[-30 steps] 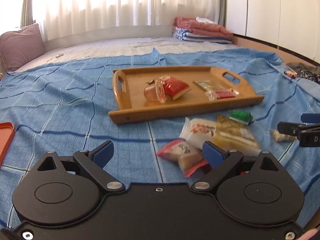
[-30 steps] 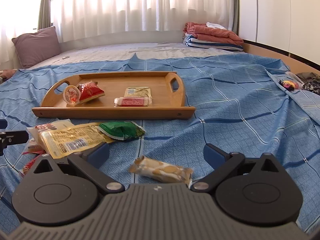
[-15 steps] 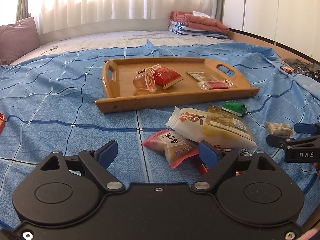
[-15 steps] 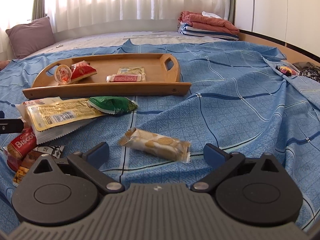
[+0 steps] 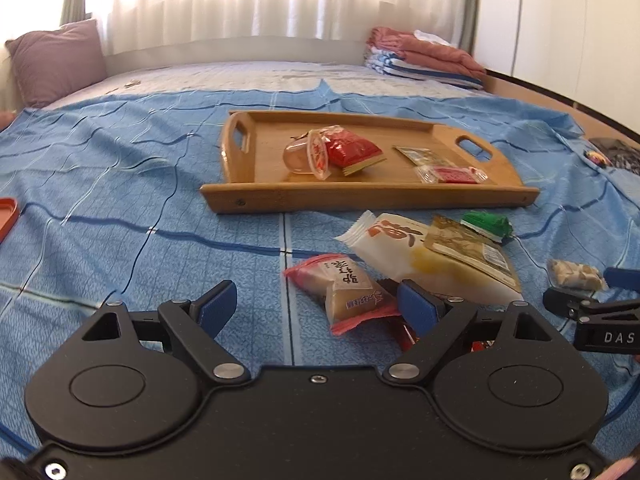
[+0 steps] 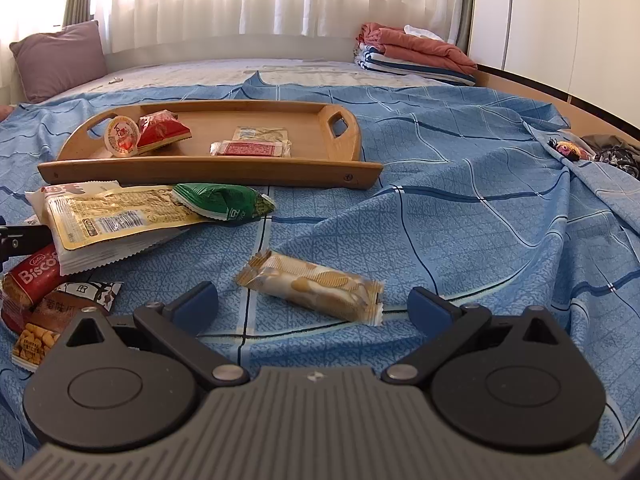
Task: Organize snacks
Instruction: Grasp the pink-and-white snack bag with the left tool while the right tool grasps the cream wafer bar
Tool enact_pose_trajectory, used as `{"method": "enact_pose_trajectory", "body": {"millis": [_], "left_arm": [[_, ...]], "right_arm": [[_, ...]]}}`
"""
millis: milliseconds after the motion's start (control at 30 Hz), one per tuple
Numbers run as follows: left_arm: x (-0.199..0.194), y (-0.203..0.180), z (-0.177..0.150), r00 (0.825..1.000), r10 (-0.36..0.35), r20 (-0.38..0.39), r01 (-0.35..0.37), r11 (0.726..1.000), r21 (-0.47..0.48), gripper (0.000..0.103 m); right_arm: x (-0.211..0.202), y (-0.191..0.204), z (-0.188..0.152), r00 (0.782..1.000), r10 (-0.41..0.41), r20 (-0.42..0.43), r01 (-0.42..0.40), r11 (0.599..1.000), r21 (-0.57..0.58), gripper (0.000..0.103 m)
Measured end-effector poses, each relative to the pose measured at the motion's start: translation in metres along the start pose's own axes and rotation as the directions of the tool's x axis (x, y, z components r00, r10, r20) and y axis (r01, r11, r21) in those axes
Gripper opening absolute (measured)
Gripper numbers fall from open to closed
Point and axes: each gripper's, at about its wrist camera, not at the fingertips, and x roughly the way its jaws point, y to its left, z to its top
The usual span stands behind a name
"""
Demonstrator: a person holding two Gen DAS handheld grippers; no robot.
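A wooden tray (image 5: 360,194) (image 6: 208,172) on the blue bedsheet holds a jelly cup (image 5: 306,156), a red packet (image 5: 352,152) and two flat packets. Loose snacks lie in front of it: a white packet (image 5: 400,248), a yellow packet (image 6: 116,216), a green packet (image 6: 224,204), a pink-edged packet (image 5: 348,290) and a beige biscuit packet (image 6: 316,290). My left gripper (image 5: 316,308) is open, low over the pink-edged packet. My right gripper (image 6: 312,306) is open, with the beige biscuit packet between its fingers.
A red Biscoff packet (image 6: 28,280) and a peanut packet (image 6: 52,320) lie at the left in the right wrist view. An orange tray edge (image 5: 6,216) is far left. Folded blankets (image 6: 416,54) and a pillow (image 5: 56,62) lie at the back.
Both grippers have moved down and forward toward the loose snacks. The beige biscuit packet now sits closer between the right fingers; the pink-edged packet is closer to the left fingers.
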Motion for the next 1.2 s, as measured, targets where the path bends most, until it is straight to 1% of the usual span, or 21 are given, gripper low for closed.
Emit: {"method": "enact_pose_trajectory", "body": {"millis": [67,167,267,367,467,533,633,733,933,1033,1100,1133,1200], "left_arm": [[-0.002,0.001,-0.001,1.000,0.017,0.013,-0.016,1.000,-0.006,0.085],[-0.005,0.002,-0.001,0.998,0.062,0.034,-0.062,0.998,-0.004,0.083],[-0.004,0.007,0.000,0.995,0.097,0.032,-0.096,0.995,-0.030,0.083],[-0.001,0.010,0.001,0.997,0.074,0.013,-0.073,0.996,-0.060,0.082],[0.003,0.003,0.001,0.998,0.056,0.004,-0.056,0.997,-0.044,0.082],[0.007,-0.003,0.001,0.998,0.064,-0.002,-0.064,0.997,-0.030,0.082],[0.013,-0.010,0.002,0.997,0.080,-0.004,-0.080,0.996,-0.030,0.079],[0.017,-0.012,0.005,0.997,0.073,-0.012,-0.074,0.996,-0.043,0.075],[0.024,-0.011,0.006,0.997,0.065,-0.034,-0.067,0.997,-0.049,0.075],[0.024,-0.011,0.006,0.997,0.074,-0.034,-0.075,0.996,-0.042,0.073],[0.024,-0.012,0.005,0.995,0.088,-0.035,-0.089,0.996,-0.027,0.062],[0.024,-0.012,0.005,0.995,0.091,-0.033,-0.092,0.996,-0.019,0.059],[0.021,-0.012,0.005,0.997,0.079,-0.024,-0.080,0.997,-0.015,0.043]], "right_arm": [[0.001,-0.001,-0.001,1.000,0.002,0.000,-0.002,1.000,0.005,0.103],[0.001,-0.001,-0.001,1.000,0.000,0.000,0.000,1.000,0.005,0.103],[0.001,0.000,-0.002,1.000,-0.004,0.005,0.004,1.000,0.002,0.103],[0.002,0.000,-0.002,1.000,-0.006,0.004,0.006,1.000,0.002,0.103],[0.003,0.000,-0.003,1.000,-0.005,0.002,0.005,1.000,0.007,0.103],[0.003,-0.001,-0.003,1.000,-0.003,0.003,0.003,1.000,0.009,0.103],[0.003,-0.001,-0.004,1.000,-0.004,0.007,0.004,1.000,0.008,0.103],[0.003,-0.001,-0.004,1.000,-0.004,0.007,0.004,1.000,0.009,0.103],[0.004,0.000,-0.004,1.000,-0.006,0.006,0.006,1.000,0.006,0.103],[0.006,0.000,-0.001,1.000,-0.009,-0.017,0.009,1.000,0.007,0.103],[0.008,0.001,0.003,0.999,-0.018,-0.047,0.019,1.000,0.022,0.103],[0.009,0.001,0.005,0.998,-0.026,-0.061,0.029,0.999,0.039,0.103],[0.010,0.005,0.006,0.996,-0.047,-0.072,0.052,0.997,0.059,0.103]]}}
